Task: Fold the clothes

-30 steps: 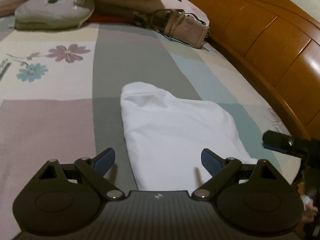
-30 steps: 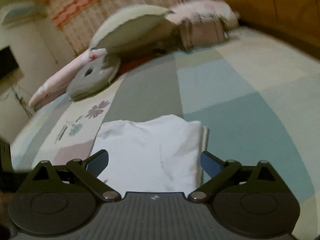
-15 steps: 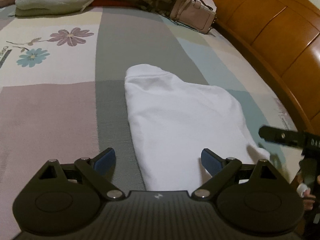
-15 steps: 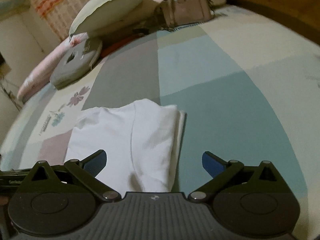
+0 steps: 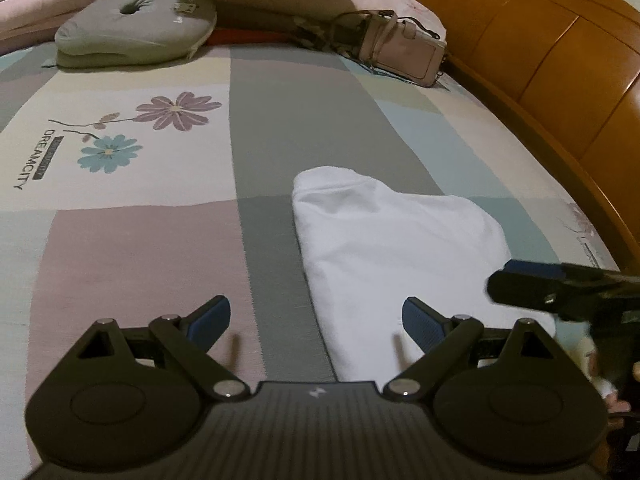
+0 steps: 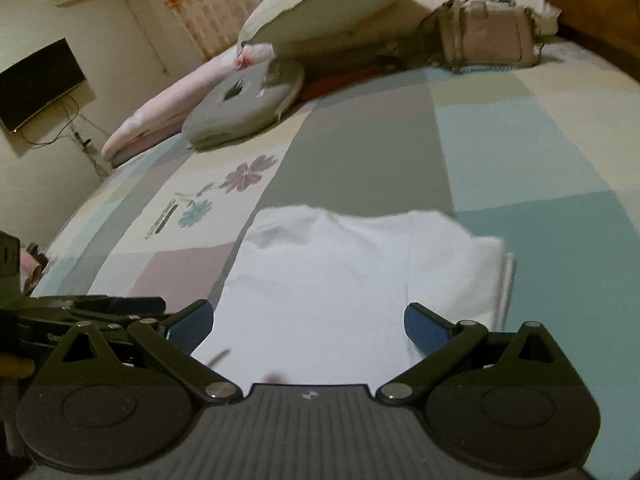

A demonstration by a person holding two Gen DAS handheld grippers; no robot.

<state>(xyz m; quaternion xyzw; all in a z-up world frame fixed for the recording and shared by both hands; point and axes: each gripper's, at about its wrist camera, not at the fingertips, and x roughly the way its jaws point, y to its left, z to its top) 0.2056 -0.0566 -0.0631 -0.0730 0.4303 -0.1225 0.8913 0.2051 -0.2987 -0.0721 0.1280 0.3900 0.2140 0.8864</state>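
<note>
White shirt [image 5: 396, 248] lies folded into a compact stack on the bed [image 5: 120, 240], prob. near done. Left gripper [image 5: 316, 318] and right gripper [image 6: 308, 322] both spread wide, empty, hovering at its near edge. Maybe one fold left.

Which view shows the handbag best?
The left wrist view: the handbag is sharp, its strap and front panel clear beside the headboard. The right wrist view shows it blurred, against the pillows.
</note>
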